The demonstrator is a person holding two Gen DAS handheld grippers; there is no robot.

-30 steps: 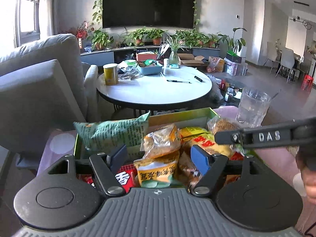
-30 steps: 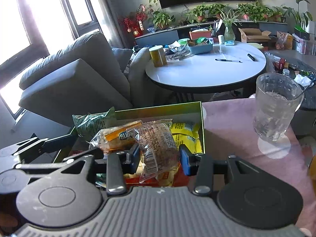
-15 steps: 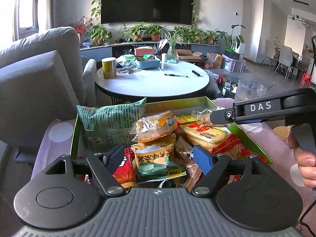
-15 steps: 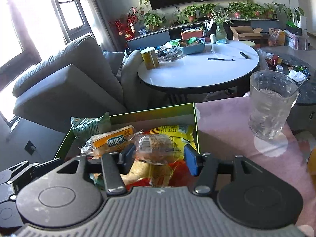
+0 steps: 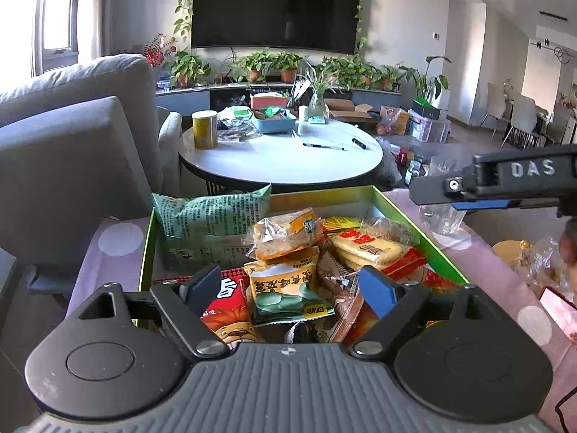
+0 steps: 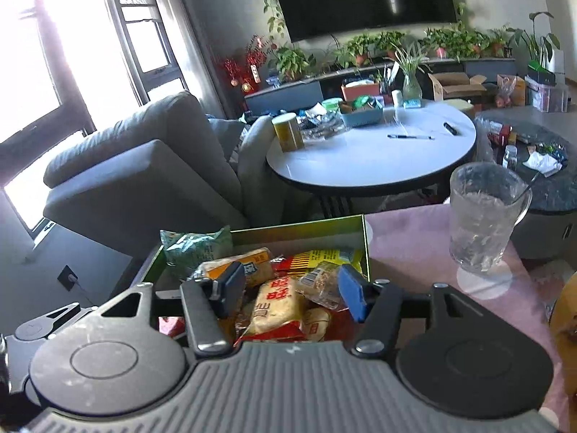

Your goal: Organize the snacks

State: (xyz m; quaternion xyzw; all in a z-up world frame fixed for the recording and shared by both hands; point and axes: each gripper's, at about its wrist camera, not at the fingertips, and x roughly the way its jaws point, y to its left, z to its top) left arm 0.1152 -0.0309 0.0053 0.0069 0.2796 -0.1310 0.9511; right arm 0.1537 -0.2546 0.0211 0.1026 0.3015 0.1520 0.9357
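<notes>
A green box on the pink tablecloth is piled with snack packets: a green bag at the back left, a clear-wrapped cake, a yellow-green packet and a red packet. My left gripper is open and empty above the near packets. My right gripper is open and empty over the box, above a packet with red characters. The clear packet of brown snack lies in the box by its right finger. The right gripper also shows in the left wrist view.
A clear glass mug stands on the tablecloth right of the box. More wrapped snacks lie at the far right. A grey sofa and a round white table stand behind.
My right gripper has opened and let go of the clear packet of brown snack, which now lies in the box. Both grippers have risen and drawn back a little.
</notes>
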